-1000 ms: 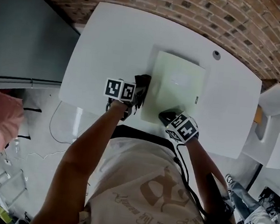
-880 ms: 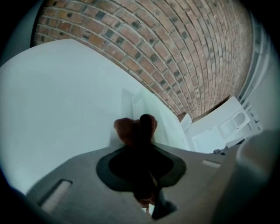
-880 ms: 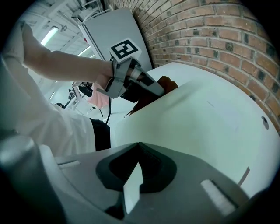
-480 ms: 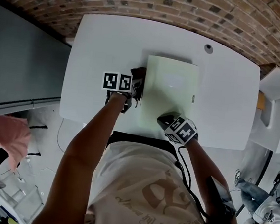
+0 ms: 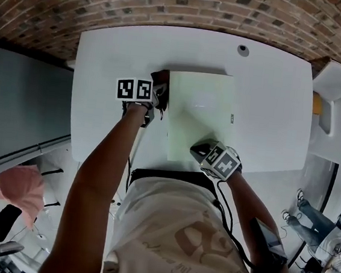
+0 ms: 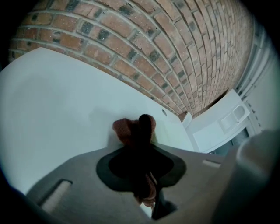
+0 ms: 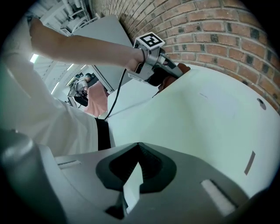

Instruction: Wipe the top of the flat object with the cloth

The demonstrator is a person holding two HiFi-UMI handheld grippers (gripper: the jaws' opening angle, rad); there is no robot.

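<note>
A pale green flat board (image 5: pixel 200 115) lies in the middle of the white table (image 5: pixel 106 53). My left gripper (image 5: pixel 158 95) is shut on a dark reddish-brown cloth (image 5: pixel 161 77), (image 6: pixel 131 131) at the board's far left corner. In the left gripper view the cloth bunches out past the jaws onto the table (image 6: pixel 52 100). My right gripper (image 5: pixel 201 148) is shut on the board's near edge, and a thin strip of the board (image 7: pixel 133 183) shows between its jaws. The right gripper view looks across the board (image 7: pixel 210 122) to the left gripper (image 7: pixel 168 72) and the cloth (image 7: pixel 183 68).
A round cable hole (image 5: pixel 243 49) sits near the table's far edge, below the brick wall (image 5: pixel 173 0). A white chair (image 5: pixel 334 80) stands at the right. A grey partition (image 5: pixel 16 104) is on the left, and a person in pink (image 5: pixel 22 190) is on the floor side.
The left gripper has carried the cloth along the board's left edge, away from me, to the far left corner. The right gripper has stayed clamped on the near edge.
</note>
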